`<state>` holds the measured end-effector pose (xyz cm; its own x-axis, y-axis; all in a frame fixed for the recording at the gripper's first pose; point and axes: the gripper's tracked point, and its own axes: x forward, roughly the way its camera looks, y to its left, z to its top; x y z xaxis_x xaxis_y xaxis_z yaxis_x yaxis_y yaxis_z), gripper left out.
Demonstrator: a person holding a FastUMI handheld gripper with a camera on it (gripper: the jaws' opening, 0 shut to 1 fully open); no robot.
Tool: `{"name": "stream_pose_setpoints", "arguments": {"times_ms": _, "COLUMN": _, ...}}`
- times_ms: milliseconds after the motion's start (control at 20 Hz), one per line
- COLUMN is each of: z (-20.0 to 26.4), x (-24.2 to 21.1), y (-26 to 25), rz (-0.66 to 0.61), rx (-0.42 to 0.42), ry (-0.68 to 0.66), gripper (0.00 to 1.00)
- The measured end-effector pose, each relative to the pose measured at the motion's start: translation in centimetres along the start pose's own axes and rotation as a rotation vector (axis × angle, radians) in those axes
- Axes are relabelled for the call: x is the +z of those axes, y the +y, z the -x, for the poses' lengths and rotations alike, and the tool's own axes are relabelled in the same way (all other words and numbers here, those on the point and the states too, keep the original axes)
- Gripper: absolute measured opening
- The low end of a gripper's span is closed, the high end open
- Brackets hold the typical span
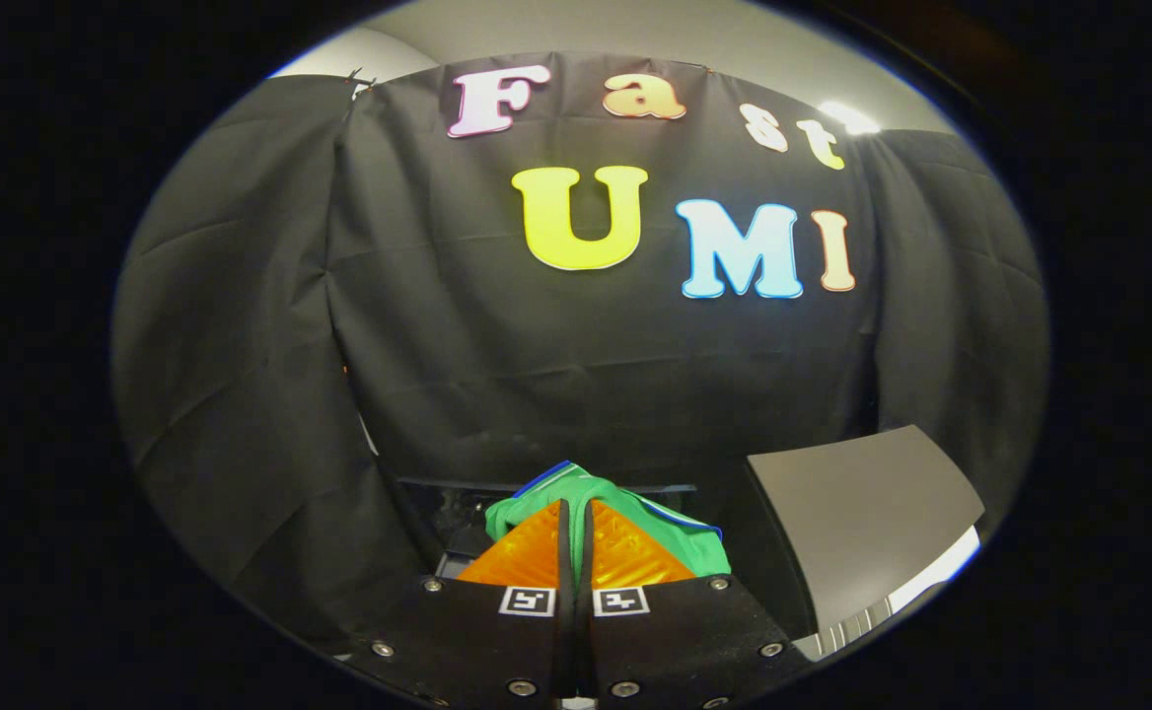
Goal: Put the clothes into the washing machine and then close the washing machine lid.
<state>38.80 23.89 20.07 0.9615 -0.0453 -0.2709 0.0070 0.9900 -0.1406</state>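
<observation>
To the left of the tongs (pixel 576 508) hangs the booth's black cloth, and just ahead of them a dark edge that may be the machine's rim, though I cannot tell. The tongs are clenched on the green garment (pixel 680 528), which bunches around and just beyond the tips, held up in the air. My worry is that trailing fabric could catch on an edge, or that a thin pinch could let it slip. To the right, near the tongs, the grey washing machine lid (pixel 857 513) stands tilted open and could snag the cloth on the way in.
</observation>
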Motion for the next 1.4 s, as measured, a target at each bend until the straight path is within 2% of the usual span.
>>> {"name": "stream_pose_setpoints", "arguments": {"times_ms": 700, "z": -3.3, "x": -8.4, "y": 7.0, "rz": 0.062, "rx": 0.082, "ry": 0.127, "gripper": 0.00}}
{"name": "stream_pose_setpoints", "arguments": {"times_ms": 1400, "z": -9.3, "x": -16.1, "y": 5.8, "rz": 0.033, "rx": 0.041, "ry": 0.286, "gripper": 0.00}}
